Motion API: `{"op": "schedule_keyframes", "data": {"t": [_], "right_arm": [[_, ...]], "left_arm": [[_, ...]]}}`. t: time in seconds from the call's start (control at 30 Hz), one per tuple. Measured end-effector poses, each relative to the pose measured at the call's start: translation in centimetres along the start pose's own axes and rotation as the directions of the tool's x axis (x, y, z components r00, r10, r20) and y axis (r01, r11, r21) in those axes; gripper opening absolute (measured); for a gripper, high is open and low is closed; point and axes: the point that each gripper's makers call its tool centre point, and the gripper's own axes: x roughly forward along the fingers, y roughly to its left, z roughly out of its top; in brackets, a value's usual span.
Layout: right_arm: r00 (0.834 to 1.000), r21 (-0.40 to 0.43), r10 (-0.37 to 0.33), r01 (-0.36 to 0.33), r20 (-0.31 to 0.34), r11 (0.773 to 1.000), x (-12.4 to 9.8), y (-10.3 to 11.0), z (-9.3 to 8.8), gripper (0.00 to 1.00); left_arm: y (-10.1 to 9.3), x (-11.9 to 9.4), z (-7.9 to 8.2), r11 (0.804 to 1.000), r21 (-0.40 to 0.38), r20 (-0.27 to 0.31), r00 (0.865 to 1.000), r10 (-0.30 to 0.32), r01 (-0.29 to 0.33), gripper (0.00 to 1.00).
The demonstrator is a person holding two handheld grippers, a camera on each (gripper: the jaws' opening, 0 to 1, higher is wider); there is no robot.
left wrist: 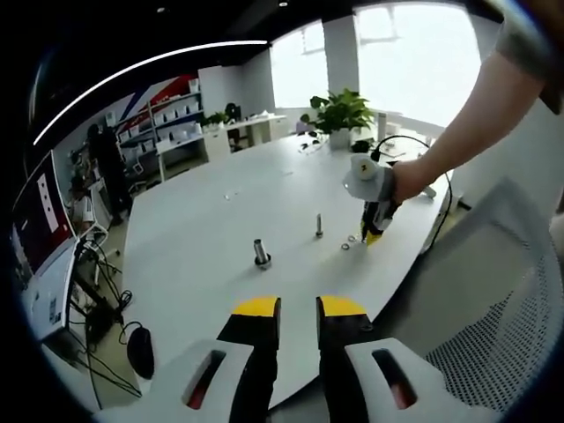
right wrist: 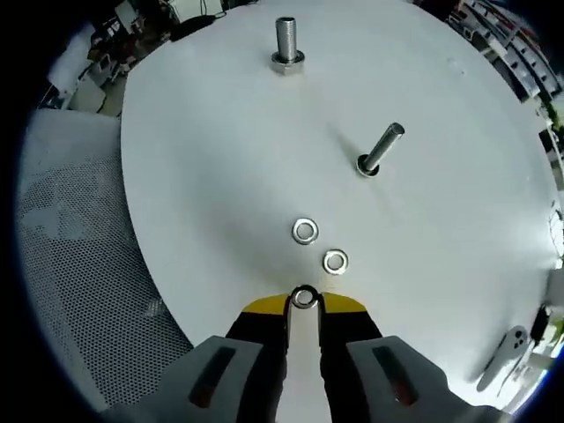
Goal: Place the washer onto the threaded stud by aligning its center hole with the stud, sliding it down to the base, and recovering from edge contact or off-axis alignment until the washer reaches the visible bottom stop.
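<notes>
Between the yellow tips of my right gripper [right wrist: 304,304] sits a steel washer [right wrist: 304,298], and the jaws are shut on its edges, low over the white table [right wrist: 220,176]. Two loose washers [right wrist: 305,231] [right wrist: 335,261] lie just ahead. Beyond them stands a thin threaded stud [right wrist: 381,150], and farther off a thicker stud on a nut base [right wrist: 287,44]. In the left gripper view, the right gripper [left wrist: 374,231] points down at the table near the thin stud [left wrist: 319,225] and the thick stud [left wrist: 262,253]. My left gripper [left wrist: 300,308] hovers at the near table edge, slightly open, holding nothing.
A mesh office chair [right wrist: 79,264] stands beside the table edge, also seen as a chair [left wrist: 502,308] at right. A person's arm [left wrist: 467,115] reaches in holding the right gripper. A potted plant [left wrist: 339,115] and cables sit at the table's far end. A white device [right wrist: 507,352] lies near the rim.
</notes>
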Motion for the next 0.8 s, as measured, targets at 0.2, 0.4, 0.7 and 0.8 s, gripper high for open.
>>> {"op": "schedule_keyframes", "data": {"t": [0.2, 0.4, 0.7, 0.8], "right_arm": [[0.999, 0.03, -0.007, 0.005, 0.047, 1.0, -1.3, -0.7, 1.1, 0.14], [0.996, 0.032, -0.026, 0.023, 0.082, 0.999, -2.3, -1.6, 2.4, 0.14], [0.991, 0.005, -0.054, 0.054, 0.126, 0.999, -3.3, -2.5, 4.5, 0.14], [0.988, -0.004, -0.061, 0.062, 0.144, 0.998, -3.8, -2.9, 5.4, 0.14]], "left_arm": [[0.0, 0.0, 0.1, 1.0, -0.001, 0.0, 1.0, -0.004, 0.004, 0.14], [0.0, 0.0, 0.1, 1.0, 0.002, 0.002, 1.0, -0.002, 0.002, 0.14], [0.0, 0.0, 0.3, 1.0, -0.012, 0.011, 1.0, -0.006, 0.006, 0.14], [0.0, -0.1, 0.4, 1.0, -0.018, 0.023, 1.0, -0.007, 0.007, 0.14]]}}
